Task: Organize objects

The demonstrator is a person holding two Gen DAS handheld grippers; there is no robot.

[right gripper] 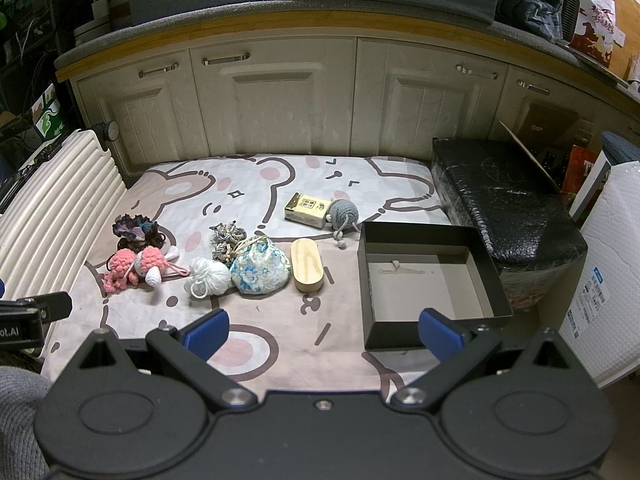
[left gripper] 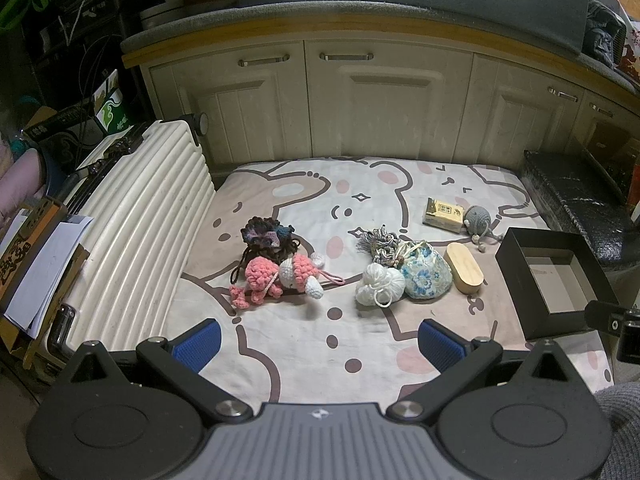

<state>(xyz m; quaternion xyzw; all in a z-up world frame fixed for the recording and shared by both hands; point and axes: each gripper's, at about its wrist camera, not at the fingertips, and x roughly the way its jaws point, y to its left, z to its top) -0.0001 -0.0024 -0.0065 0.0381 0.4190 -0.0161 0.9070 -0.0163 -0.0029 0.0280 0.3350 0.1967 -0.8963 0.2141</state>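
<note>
On a cartoon-print mat (left gripper: 360, 200) (right gripper: 280, 344) lie small items: a pink and white crochet toy (left gripper: 280, 276) (right gripper: 134, 268), a dark crochet piece (left gripper: 266, 236) (right gripper: 136, 232), a white yarn ball (left gripper: 380, 282) (right gripper: 208, 276), a blue floral pouch (left gripper: 426, 276) (right gripper: 260, 270), a tassel bundle (left gripper: 378, 242) (right gripper: 226, 240), an oval wooden case (left gripper: 465, 267) (right gripper: 306, 266), a yellow packet (left gripper: 443, 214) (right gripper: 306, 209) and a grey crochet ball (left gripper: 478, 218) (right gripper: 343, 213). An empty black box (left gripper: 556, 284) (right gripper: 424, 284) sits to the right. My left gripper (left gripper: 319, 343) and right gripper (right gripper: 323, 334) hover open above the mat's near edge, holding nothing.
A white ribbed suitcase (left gripper: 136, 236) (right gripper: 52, 216) borders the mat on the left. Cream cabinets (left gripper: 360, 112) (right gripper: 280, 100) stand behind. A black wrapped block (left gripper: 580, 204) (right gripper: 508, 208) lies to the right, with a white padded package (right gripper: 604, 292) beside it.
</note>
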